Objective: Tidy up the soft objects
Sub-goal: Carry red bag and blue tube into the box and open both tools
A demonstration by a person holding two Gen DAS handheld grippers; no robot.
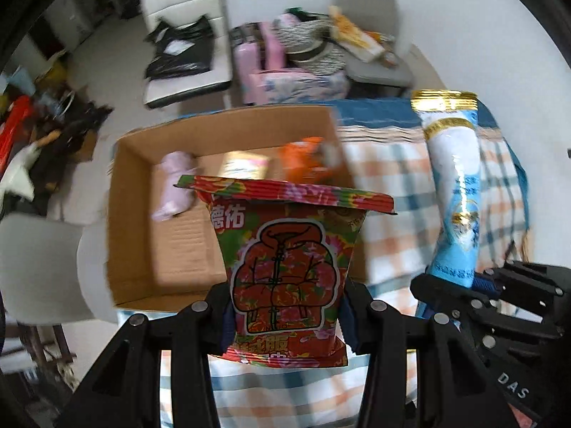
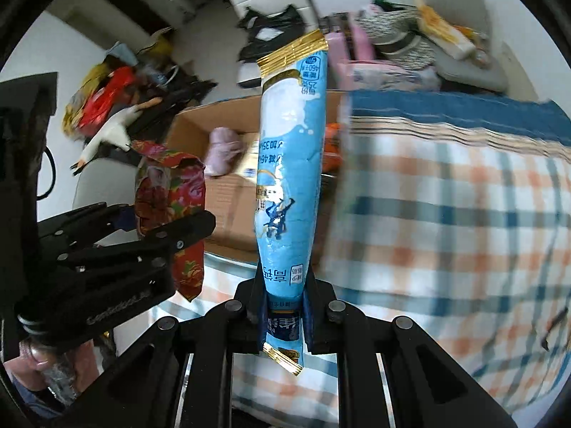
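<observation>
My left gripper is shut on a red floral snack packet and holds it upright in front of an open cardboard box. The packet also shows in the right wrist view. My right gripper is shut on a long blue and white pouch with gold ends, held upright; it also shows in the left wrist view. Inside the box lie a pink soft item, a pale packet and an orange item.
The box stands on a table with a plaid cloth. Behind it are a white chair with a black bag, a grey chair piled with clothes and a pink suitcase. Clutter lies on the floor at the left.
</observation>
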